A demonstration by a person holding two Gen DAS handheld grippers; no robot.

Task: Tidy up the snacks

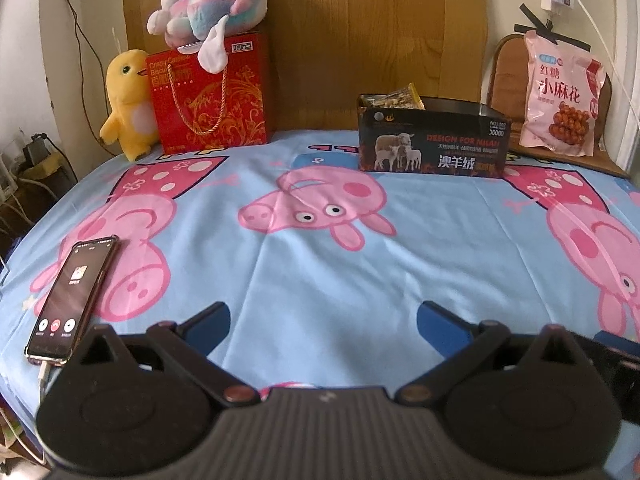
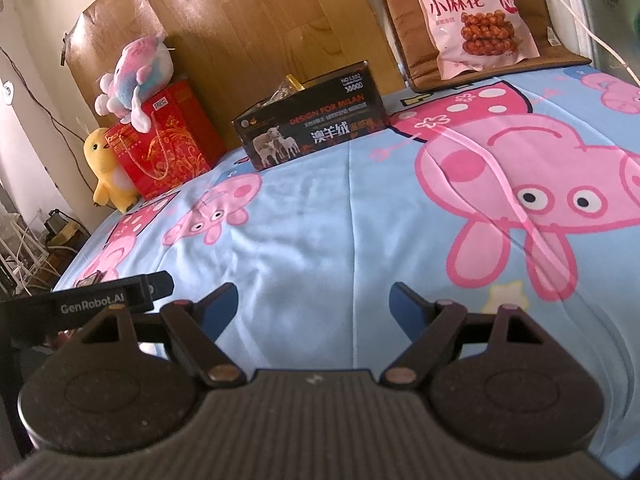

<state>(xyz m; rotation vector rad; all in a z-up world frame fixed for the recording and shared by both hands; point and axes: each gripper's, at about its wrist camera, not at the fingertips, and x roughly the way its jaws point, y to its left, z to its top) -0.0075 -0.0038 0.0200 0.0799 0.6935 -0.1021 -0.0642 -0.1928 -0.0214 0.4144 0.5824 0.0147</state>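
A soft blue sheet (image 1: 320,264), printed with pink cartoon pigs and lightly creased, covers the whole bed; its middle lies bare and flat from the grippers up to the far edge. Behind it stands a glossy wood-grain board (image 1: 340,40).

Along the far edge, at left, a stiff red paper bag (image 1: 212,96) with gold swirls and a rope handle stands upright, a fluffy pink-and-blue plush (image 1: 212,4) lying on top and a yellow plush chick (image 1: 124,104) touching its left side. Well apart to the right sits the black box (image 1: 434,144), a long open-topped carton printed with sheep; a crinkly snack packet (image 1: 400,100) pokes out at its left end. Further right, a smooth pink snack pouch (image 1: 560,92) leans upright against a brown chair cushion (image 2: 416,60), off the sheet.

A phone (image 1: 72,296), screen lit, lies flat near the sheet's left edge, a cable plugged in.

The left gripper (image 1: 323,320) hovers low over bare sheet, blue-padded fingers spread wide, nothing between them. The right gripper (image 2: 314,306) does likewise, wide and empty, the left one just beside it.
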